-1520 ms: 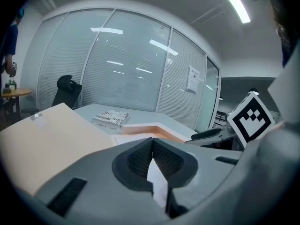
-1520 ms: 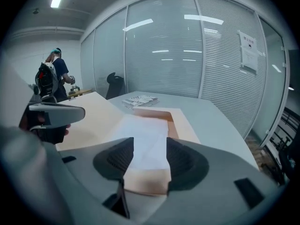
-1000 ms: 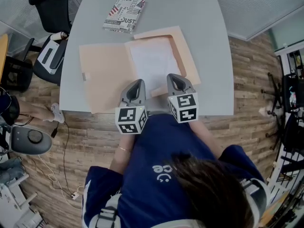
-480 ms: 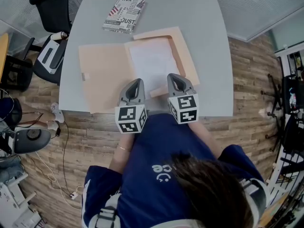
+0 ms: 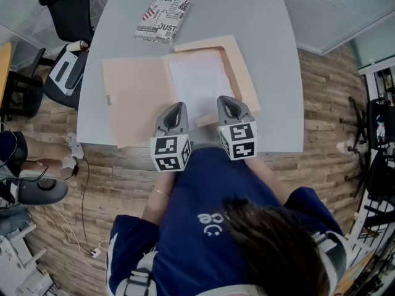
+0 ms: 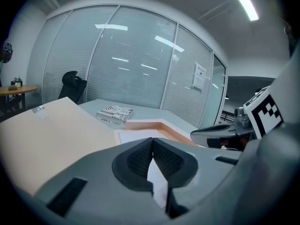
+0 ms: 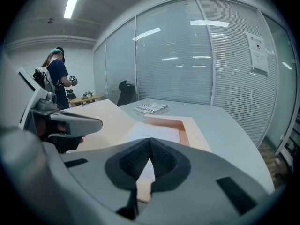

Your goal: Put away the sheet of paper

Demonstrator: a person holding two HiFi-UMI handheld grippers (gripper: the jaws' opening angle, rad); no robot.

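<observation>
Hovering by the open folder (image 5: 133,97), left gripper (image 5: 176,107) and right gripper (image 5: 227,101) are showing jaws together, empty — sheet of paper (image 5: 200,82) lying inside; closing the flap judged next.

- Head view: way up over the person, aimed steeply down at the grey table (image 5: 265,36), far enough back to fit the whole open folder (image 5: 133,97) and the book (image 5: 162,18)
- Left gripper view: mounted low on the left gripper (image 6: 153,142), right behind its jaws, facing across the tabletop toward the glass wall (image 6: 126,64)
- Right gripper view: same low setup on the right gripper (image 7: 150,142), pointed the same way
- Shared: folder and book in all three, plus the neighbouring gripper at the edge of either gripper view
</observation>
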